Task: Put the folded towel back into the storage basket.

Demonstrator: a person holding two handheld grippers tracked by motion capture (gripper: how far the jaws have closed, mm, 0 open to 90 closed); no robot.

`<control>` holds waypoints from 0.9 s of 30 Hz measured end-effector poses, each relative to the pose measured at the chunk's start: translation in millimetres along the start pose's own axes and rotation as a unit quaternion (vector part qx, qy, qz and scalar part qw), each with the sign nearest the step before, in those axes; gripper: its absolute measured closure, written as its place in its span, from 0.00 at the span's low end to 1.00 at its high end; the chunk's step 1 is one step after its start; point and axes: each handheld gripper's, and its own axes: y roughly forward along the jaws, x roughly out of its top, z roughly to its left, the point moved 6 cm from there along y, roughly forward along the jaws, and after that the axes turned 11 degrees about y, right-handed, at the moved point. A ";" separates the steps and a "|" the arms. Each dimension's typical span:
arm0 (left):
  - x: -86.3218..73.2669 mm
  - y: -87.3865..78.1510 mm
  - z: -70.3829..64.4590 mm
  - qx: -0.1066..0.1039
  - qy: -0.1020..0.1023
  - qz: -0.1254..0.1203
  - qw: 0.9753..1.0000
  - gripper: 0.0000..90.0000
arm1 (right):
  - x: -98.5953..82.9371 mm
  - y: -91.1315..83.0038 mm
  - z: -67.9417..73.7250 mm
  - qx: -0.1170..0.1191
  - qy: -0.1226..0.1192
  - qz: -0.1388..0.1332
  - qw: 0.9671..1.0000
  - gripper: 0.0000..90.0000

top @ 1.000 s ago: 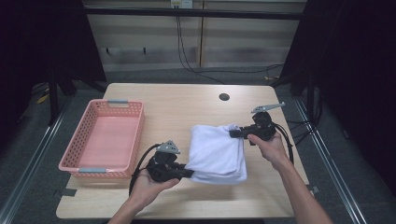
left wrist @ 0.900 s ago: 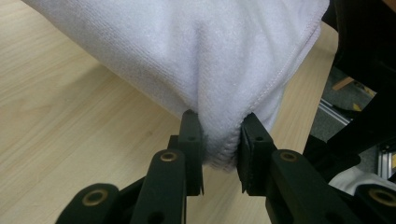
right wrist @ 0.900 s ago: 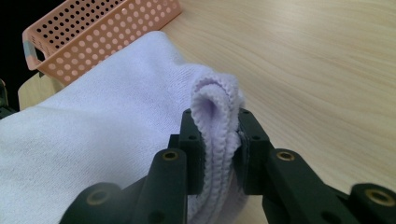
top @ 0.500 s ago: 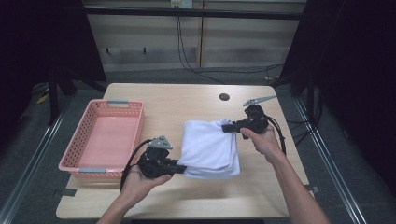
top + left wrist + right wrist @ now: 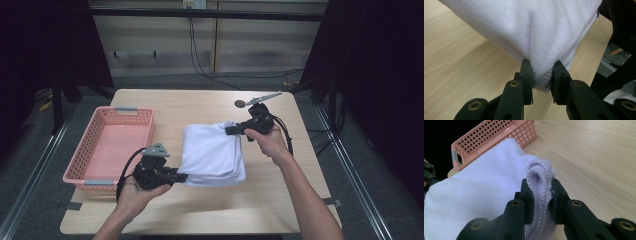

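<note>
A folded white towel (image 5: pixel 212 152) hangs lifted over the middle of the wooden table (image 5: pixel 200 105). My left gripper (image 5: pixel 179 177) is shut on its near left corner; in the left gripper view the towel (image 5: pixel 529 32) bunches between the two black jaws of that gripper (image 5: pixel 542 83). My right gripper (image 5: pixel 229 131) is shut on the far right corner. In the right gripper view the rolled edge of the towel (image 5: pixel 540 178) is pinched by the gripper (image 5: pixel 541 197), and the cloth spreads away to the left.
A pink perforated basket (image 5: pixel 111 148) stands with nothing in it at the table's left side, seen also beyond the towel as the basket (image 5: pixel 491 137). A small dark round spot (image 5: pixel 240 104) marks the table's far edge. Cables trail from both grippers.
Both grippers have carried the towel leftward and a little farther from the person, toward the basket. Each stays shut on its corner.
</note>
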 end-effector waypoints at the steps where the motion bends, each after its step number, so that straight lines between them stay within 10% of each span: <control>1: -0.5 -2.4 1.1 0.001 0.000 -0.001 1.000 0.83 | 1.6 1.6 1.5 0.000 0.000 0.000 1.000 0.84; 27: -22.9 -57.6 37.8 0.046 -0.034 -0.022 0.998 0.83 | 53.9 54.2 42.7 0.036 -0.034 0.011 0.999 0.84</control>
